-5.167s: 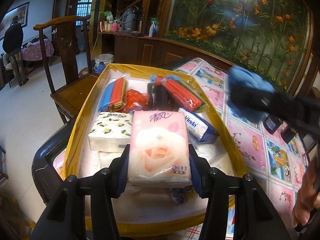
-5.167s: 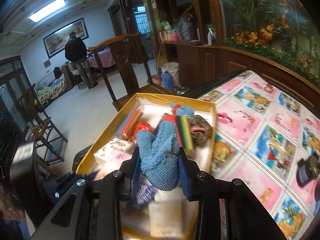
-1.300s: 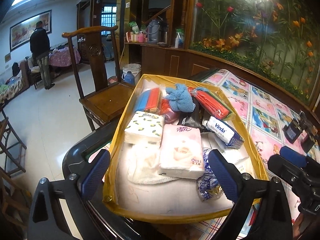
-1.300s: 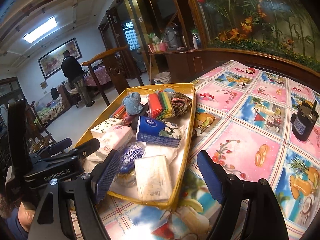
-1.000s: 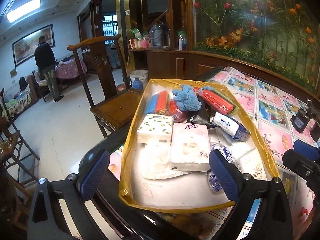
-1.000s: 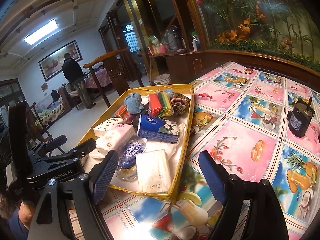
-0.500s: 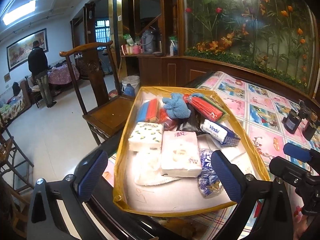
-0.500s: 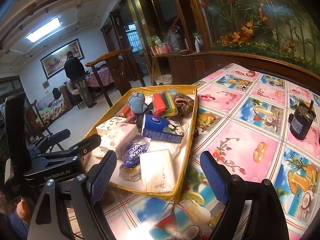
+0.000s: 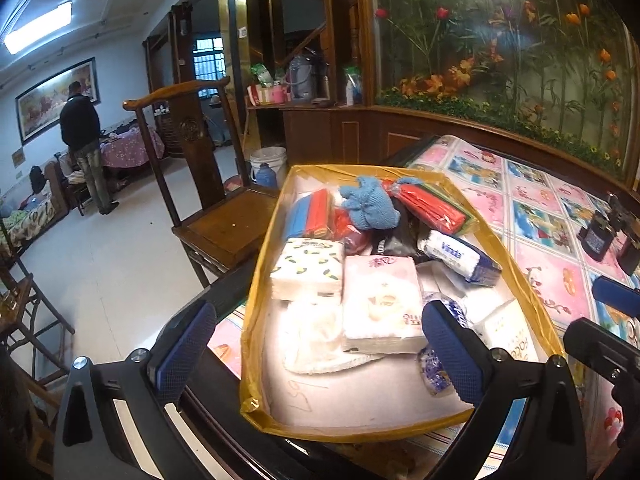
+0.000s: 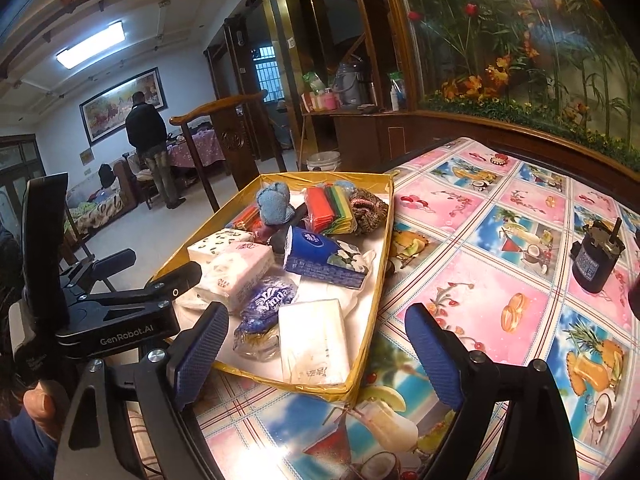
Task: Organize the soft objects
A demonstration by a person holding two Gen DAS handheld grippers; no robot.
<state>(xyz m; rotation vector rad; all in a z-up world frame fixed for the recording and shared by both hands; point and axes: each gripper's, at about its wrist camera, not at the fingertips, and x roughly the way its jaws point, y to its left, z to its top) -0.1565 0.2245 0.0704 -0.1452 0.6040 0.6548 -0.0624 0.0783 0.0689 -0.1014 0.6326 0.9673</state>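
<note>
1. Box (image 9: 516, 276): shallow, gold-rimmed, white inside, at the table's edge.
2. Blue cloth (image 9: 370, 208): bunched, lying on the packs at the far end.
3. Pink tissue pack (image 9: 380, 304): flat, mid-box, just beside the leaf-print pack (image 9: 308, 268).
4. Vinda pack (image 9: 460, 256): blue and white, tilted, right of centre.
5. Red pack (image 9: 430, 206): slanted along the far right wall.
6. White cloth (image 9: 316, 332): crumpled, at the near left.
7. Knit piece (image 10: 368, 210): brown, in the far right corner.

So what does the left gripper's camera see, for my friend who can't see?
A yellow tray holds tissue packs, with a blue knitted cloth on top at the back. The open left gripper hovers, holding nothing.
</note>
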